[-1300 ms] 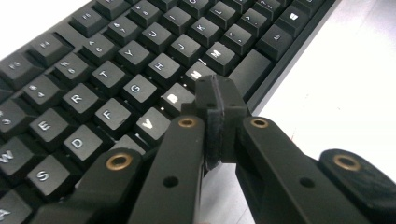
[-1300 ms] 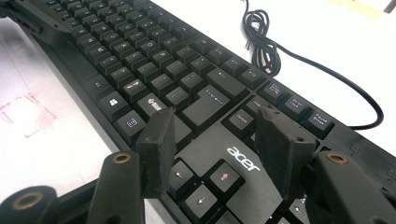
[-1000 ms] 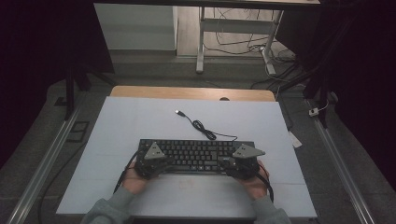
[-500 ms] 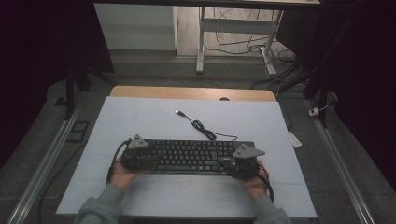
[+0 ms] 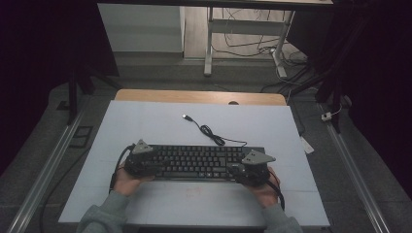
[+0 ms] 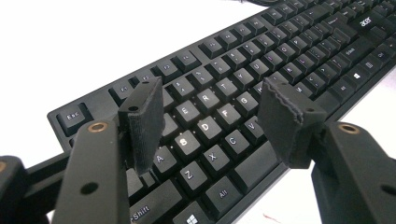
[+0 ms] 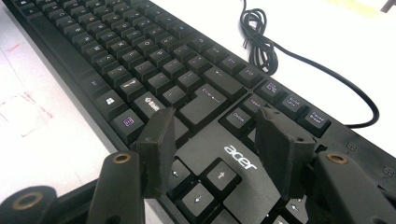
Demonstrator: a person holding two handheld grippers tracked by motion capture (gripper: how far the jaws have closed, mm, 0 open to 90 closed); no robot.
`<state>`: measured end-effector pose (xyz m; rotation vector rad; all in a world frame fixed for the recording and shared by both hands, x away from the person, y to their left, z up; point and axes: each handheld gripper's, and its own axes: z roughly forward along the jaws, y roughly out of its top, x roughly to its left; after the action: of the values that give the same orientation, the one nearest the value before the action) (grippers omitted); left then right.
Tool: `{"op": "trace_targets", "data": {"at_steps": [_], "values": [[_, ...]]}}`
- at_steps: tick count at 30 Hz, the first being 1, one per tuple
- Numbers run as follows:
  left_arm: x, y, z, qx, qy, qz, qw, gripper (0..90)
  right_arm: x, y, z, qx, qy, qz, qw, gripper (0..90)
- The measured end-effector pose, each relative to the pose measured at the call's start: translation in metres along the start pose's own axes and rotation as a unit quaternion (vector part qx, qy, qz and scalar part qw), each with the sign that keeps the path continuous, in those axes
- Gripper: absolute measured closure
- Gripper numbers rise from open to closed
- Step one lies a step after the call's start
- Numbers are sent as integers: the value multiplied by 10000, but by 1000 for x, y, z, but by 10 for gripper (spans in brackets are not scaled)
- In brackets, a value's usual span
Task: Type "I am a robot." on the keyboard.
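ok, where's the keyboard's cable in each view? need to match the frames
High view: the cable runs from the keyboard back edge up-left to its USB plug, centre of the table.
Left gripper view: not in it.
Right gripper view: upper right, coiled behind the function row.
Shared landmark: the keyboard, in all three.

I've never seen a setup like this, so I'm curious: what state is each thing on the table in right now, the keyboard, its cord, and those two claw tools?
Keyboard: lies flat on the white table, keys up.
Cable: loose on the table behind the keyboard, partly coiled.
USB plug: unplugged, lying free.
Left gripper: open, jaws over the keyboard's left-hand letter keys.
Right gripper: open, jaws over the arrow keys and logo.
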<state>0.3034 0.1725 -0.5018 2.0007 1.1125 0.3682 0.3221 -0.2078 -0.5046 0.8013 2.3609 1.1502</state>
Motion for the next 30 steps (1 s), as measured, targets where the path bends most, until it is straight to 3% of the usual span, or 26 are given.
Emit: {"op": "trace_targets", "data": {"at_steps": [14, 23, 27, 30], "values": [[1, 0, 2, 10, 38, -31, 10000, 407, 0, 0, 0, 2, 2, -2, 10000, 480], [1, 7, 11, 27, 8, 44, 10000, 434, 1, 0, 1, 23, 12, -14, 10000, 479], [0, 10, 14, -8, -58, 102, 9999, 527, 1, 0, 2, 30, 14, -22, 10000, 480], [0, 10, 18, 4, -98, 185, 9998, 647, 1, 0, 2, 31, 16, -23, 10000, 480]]}}
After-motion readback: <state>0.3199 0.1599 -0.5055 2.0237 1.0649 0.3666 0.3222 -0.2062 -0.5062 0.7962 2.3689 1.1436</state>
